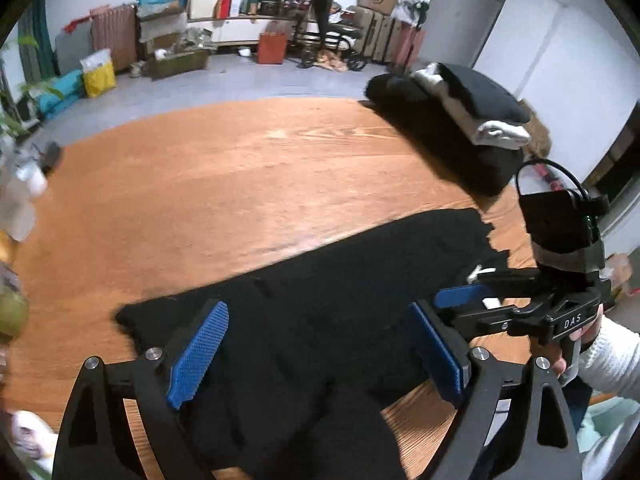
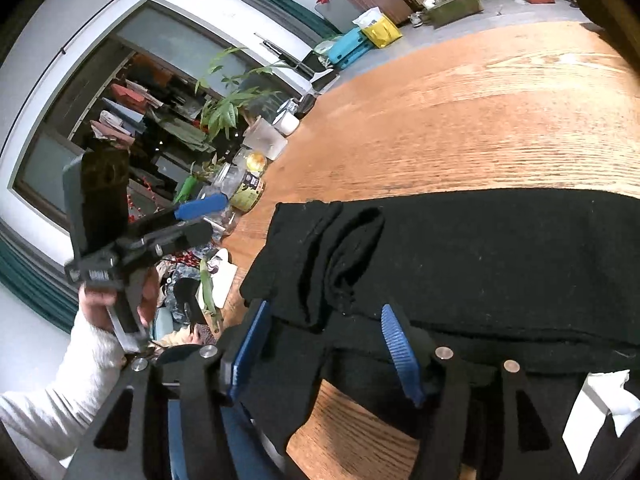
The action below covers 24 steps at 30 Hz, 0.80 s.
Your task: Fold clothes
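Both grippers, left (image 1: pixel 316 356) and right (image 2: pixel 326 354), released, jaws spread over the black garment (image 1: pixel 320 280) on the table (image 1: pixel 240 168), poised to pinch.

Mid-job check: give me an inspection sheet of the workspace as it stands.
Surface: wooden table, mostly bare.
Job's things: black garment spread flat at near edge; folded stack at far right.
Clutter: jars and a potted plant along the left edge.
Grippers: left gripper and right gripper open over the garment.
Cables: black loop on right gripper.
Surroundings: boxes, bags on floor.
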Motion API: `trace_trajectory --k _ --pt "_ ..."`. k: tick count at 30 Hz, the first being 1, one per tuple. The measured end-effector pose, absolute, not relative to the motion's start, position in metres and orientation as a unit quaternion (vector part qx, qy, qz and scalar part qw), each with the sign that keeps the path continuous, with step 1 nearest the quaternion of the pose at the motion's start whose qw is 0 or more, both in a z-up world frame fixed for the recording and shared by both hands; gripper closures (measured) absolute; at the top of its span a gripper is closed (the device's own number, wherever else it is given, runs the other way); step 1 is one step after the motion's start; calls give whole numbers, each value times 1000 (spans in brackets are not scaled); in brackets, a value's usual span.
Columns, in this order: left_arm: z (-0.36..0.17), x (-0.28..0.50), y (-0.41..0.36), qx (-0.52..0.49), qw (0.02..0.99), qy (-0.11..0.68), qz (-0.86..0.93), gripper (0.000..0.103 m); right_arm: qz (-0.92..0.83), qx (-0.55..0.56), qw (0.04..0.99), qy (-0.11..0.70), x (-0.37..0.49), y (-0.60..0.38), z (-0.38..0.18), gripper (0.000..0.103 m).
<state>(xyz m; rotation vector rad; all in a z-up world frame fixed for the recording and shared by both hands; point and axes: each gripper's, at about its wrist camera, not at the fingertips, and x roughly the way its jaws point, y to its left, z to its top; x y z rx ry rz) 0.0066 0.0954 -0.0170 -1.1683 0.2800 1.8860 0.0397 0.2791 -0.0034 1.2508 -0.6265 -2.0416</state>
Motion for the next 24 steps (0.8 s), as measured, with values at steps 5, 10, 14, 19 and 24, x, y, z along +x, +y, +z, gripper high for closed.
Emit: trace_trajectory --k 5,10,14,19,24 --pt "-96 -21 99 -571 350 124 732 12 -786 479 315 -232 44 280 -4 38" --pt "-45 -3 27 -501 391 -15 772 12 -801 470 312 -199 50 274 5 36" --pt "-50 23 -37 -503 366 -74 780 12 -807 476 323 -134 65 250 3 37" --pt "-89 45 -75 -535 320 -123 772 12 -822 482 304 -13 98 204 -11 75" --pt "-116 65 -77 -571 306 -80 757 13 -808 507 296 -47 132 193 -30 60"
